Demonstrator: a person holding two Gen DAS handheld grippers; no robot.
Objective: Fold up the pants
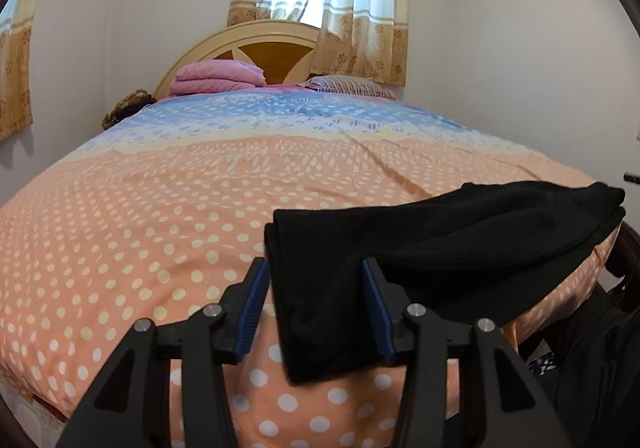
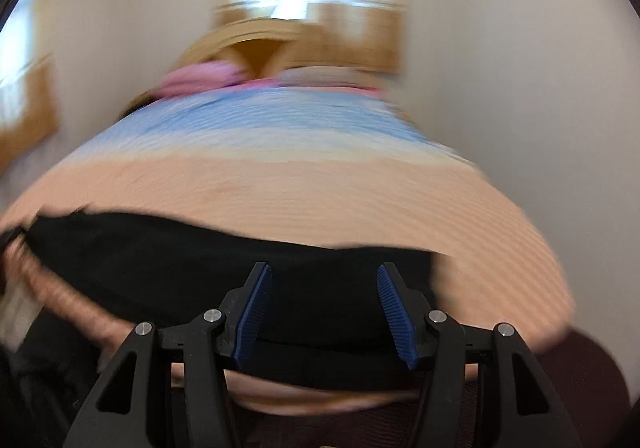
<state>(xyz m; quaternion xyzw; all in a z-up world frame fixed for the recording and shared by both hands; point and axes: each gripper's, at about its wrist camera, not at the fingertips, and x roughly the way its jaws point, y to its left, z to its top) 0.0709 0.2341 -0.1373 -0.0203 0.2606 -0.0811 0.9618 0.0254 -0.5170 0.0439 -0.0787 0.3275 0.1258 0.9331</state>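
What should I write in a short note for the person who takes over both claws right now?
Left claw: open, its pads either side of the black pants' end, not pinching.
Right claw: open, over the pants; this view is blurred by motion.
Pants: already folded into a layered strip across the near edge of the bed, one end hanging over it.
Left to do: grip and fold the strip shorter, then smooth it.

Window daylight; right view motion-blurred
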